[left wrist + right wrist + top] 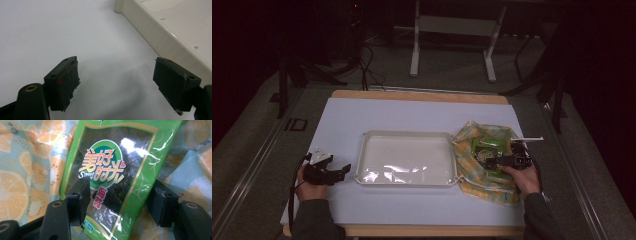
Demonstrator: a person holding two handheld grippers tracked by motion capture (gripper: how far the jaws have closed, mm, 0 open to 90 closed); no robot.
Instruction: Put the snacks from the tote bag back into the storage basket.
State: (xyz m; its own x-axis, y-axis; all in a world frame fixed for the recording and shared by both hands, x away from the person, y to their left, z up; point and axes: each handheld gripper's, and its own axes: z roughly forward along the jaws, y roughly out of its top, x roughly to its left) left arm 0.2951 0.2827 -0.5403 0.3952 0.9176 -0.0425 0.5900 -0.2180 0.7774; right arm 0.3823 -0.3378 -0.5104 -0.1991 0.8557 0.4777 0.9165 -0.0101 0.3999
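On the orange-print cloth [22,182], right of the tray [406,181], a green seaweed packet [110,170] is lying w/ its long axis running away from the right gripper [120,206]. Jaws are spreading wide, straddling its near end, pads not pressing yet. Left gripper [116,82] is resting open on the white mat [50,30], well apart.

dim room, grey floor [452,70], white table legs [415,50]
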